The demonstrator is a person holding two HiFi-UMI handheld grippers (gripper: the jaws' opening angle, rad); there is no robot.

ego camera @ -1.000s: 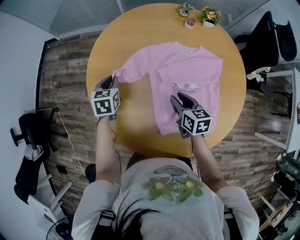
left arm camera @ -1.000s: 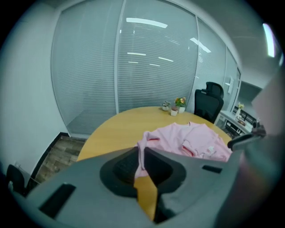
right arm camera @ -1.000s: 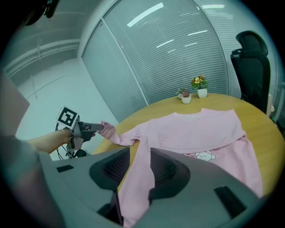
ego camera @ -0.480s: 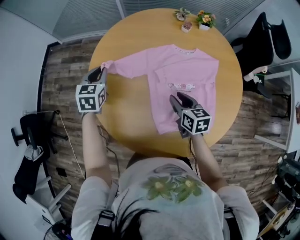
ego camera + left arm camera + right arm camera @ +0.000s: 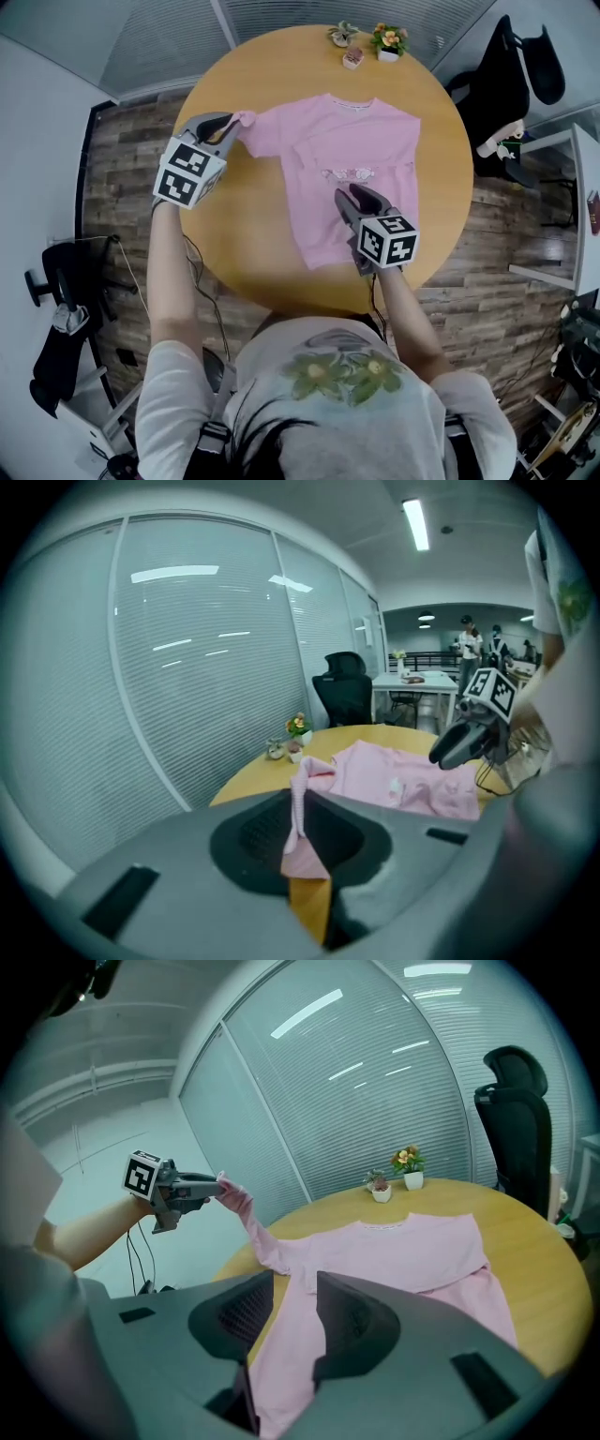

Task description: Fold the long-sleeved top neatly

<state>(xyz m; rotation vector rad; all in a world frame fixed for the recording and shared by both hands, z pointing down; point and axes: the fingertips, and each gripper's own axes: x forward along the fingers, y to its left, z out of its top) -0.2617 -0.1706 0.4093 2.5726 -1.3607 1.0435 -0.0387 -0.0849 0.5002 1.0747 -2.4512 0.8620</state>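
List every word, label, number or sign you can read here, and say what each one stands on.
No text reads clearly.
The chest print on the pink top: a small graphic, any lettering too blurred to read.
The collar band: marks too small to read.
The cubes on the left gripper and right gripper: black-and-white square patterns, no letters or numbers.

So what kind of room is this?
Most likely an office: glass walls with blinds, a black swivel chair, and white desks under strip lights further back.
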